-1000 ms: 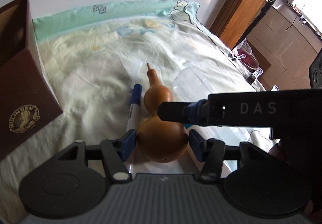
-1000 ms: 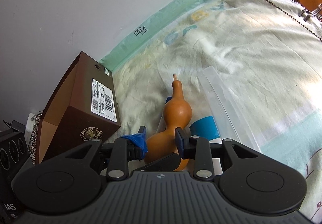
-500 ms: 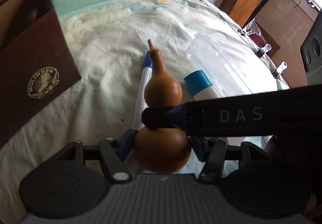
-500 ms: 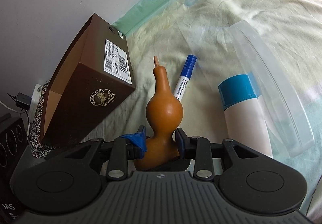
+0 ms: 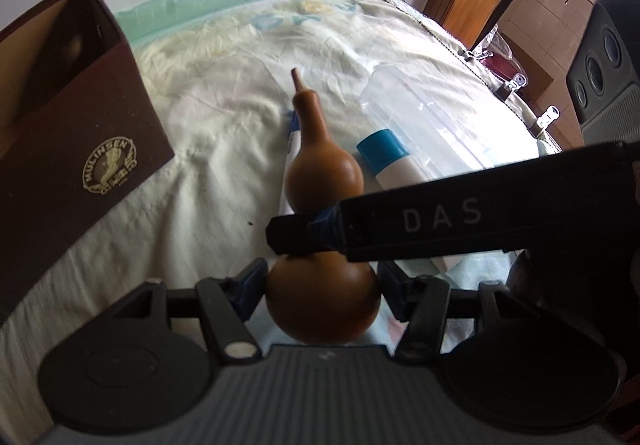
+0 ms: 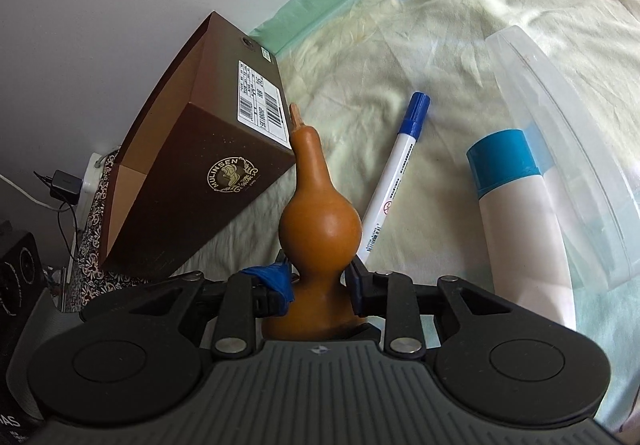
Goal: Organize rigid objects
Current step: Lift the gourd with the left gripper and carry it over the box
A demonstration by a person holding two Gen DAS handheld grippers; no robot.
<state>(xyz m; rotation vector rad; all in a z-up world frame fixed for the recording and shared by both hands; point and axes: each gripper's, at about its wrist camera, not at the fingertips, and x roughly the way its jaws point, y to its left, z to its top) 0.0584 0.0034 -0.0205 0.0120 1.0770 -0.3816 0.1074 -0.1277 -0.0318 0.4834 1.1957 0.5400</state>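
Over the pale, rumpled bedsheet [image 5: 224, 181], the glossy orange-brown bottle gourd [image 6: 320, 225] sits between both sets of jaws at once. The right gripper [image 6: 320, 281] has it at the narrow waist, its blue pads [image 6: 280, 279] pressing in from either side, and those jaws are closing on it as we watch. The left gripper [image 5: 322, 281] takes the fat lower bulb, blue pads [image 5: 250, 279] set against both flanks, jaws spread wide around it and gripping. Seen from the left wrist, the right gripper's black finger crosses in front of the gourd's waist from the right. Both tools tilt steeply downward, and the gourd's thin stem points away from them, up the bed.

Beside the gourd on the sheet lies a white marker with a blue cap [image 6: 394, 181]; further right lie a white bottle with a blue cap [image 6: 516, 213] and a clear plastic lid [image 6: 572, 149]. To the left stands an open brown cardboard shoebox [image 6: 224, 165], close to the gourd's stem in the right wrist view.
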